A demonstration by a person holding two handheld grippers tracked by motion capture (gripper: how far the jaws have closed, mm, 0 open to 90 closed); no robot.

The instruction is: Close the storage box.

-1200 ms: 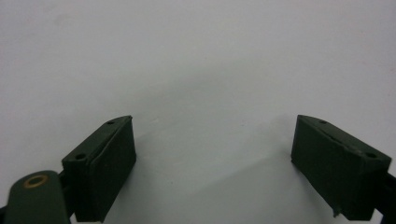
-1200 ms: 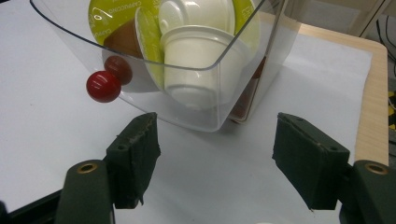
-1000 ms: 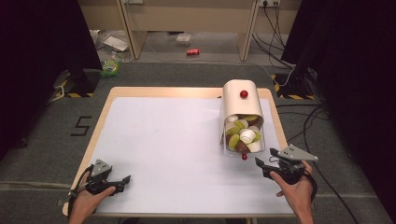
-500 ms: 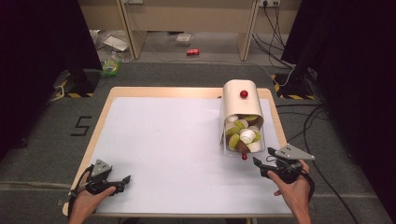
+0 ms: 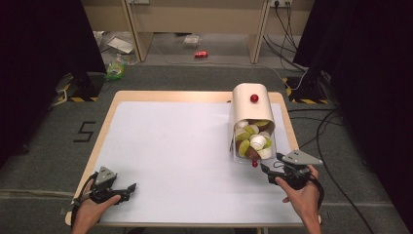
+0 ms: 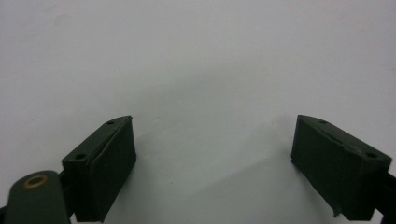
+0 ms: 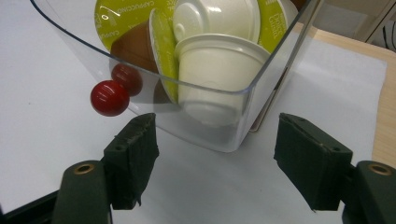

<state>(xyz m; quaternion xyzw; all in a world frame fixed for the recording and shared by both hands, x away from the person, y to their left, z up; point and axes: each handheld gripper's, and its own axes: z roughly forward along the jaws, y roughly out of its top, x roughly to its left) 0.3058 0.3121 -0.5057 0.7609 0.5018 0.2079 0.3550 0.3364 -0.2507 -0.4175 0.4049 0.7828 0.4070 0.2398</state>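
Clear plastic drawer (image 5: 254, 153) of coffee capsules (image 7: 219, 70) stands pulled out. Right gripper (image 7: 215, 161) has just been widening, holding nothing, beside small red knob (image 7: 109, 98). Left gripper (image 6: 215, 163) gapes, idle.

Right gripper (image 5: 267, 170) beside capsule drawer (image 5: 253, 144)

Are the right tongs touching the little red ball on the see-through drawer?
Apart. In the right gripper view, the right tongs stand open just short of the clear drawer, and the red ball sits above and left of the left pad, with white table between.
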